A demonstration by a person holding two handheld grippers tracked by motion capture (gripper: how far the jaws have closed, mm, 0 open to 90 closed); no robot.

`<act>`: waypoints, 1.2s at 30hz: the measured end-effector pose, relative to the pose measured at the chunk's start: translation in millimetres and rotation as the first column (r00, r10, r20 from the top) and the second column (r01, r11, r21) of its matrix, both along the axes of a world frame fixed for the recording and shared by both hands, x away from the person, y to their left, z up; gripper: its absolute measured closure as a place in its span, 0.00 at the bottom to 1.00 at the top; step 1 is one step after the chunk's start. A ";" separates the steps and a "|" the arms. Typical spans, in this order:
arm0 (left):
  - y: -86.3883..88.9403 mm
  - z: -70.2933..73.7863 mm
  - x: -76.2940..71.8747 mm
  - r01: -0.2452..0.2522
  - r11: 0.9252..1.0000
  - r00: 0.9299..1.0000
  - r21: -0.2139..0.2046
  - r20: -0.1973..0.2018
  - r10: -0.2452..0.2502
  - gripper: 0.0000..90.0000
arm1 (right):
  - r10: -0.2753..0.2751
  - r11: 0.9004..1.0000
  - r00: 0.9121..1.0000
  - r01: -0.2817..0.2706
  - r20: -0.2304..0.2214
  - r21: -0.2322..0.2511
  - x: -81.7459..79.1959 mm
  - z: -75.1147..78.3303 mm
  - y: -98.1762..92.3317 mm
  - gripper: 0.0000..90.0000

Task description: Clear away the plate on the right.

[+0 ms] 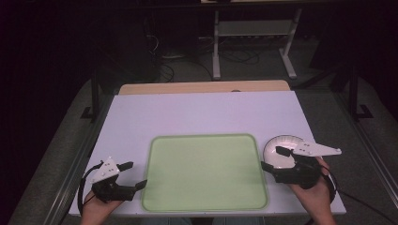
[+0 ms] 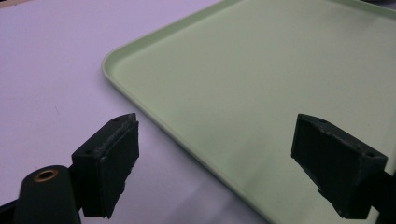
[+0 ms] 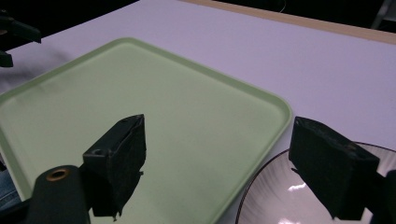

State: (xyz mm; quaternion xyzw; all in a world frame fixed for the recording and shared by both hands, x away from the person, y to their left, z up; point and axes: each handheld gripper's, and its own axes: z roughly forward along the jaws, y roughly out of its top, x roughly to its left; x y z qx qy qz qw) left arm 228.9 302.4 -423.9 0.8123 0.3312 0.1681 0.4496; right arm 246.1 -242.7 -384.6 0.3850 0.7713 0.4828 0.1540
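A pale green tray (image 1: 204, 172) lies flat in the middle of the white table, with nothing on it. My left gripper (image 1: 133, 174) hovers at the tray's left edge, open, its jaws straddling the tray's rim (image 2: 154, 122). My right gripper (image 1: 274, 158) is open at the tray's right side, over the near edge of a white bowl (image 1: 280, 148). In the right gripper view the tray's corner (image 3: 280, 112) and the bowl (image 3: 280, 200) sit between the two jaws. Nothing is held by either gripper.
The white table top (image 1: 202, 112) stretches behind the tray, with a wooden strip (image 1: 202, 87) along its far edge. Beyond it the dark floor holds a white table frame (image 1: 256, 37) and cables. The other gripper (image 3: 14, 35) appears at the right gripper view's top left.
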 end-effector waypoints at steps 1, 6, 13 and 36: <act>1.4 0.6 0.1 -0.002 1.000 1.000 0.000 0.002 0.002 0.17 | 0.003 1.000 1.000 -0.003 -0.005 -0.002 -0.4 0.8 -1.3 0.20; 4.9 0.3 0.8 -0.014 1.000 1.000 -0.013 -0.002 0.014 0.17 | 0.004 1.000 0.999 -0.005 -0.033 -0.022 -4.0 2.4 -9.9 0.20; 2.9 -0.1 0.5 -0.009 1.000 1.000 -0.007 -0.005 0.009 0.17 | -0.013 1.000 0.999 0.013 -0.033 -0.007 -9.7 5.0 -25.9 0.23; 6.3 1.7 0.1 -0.011 1.000 1.000 -0.018 0.003 0.011 0.17 | -0.129 0.991 0.988 0.127 -0.085 -0.028 -18.7 10.5 -78.2 0.24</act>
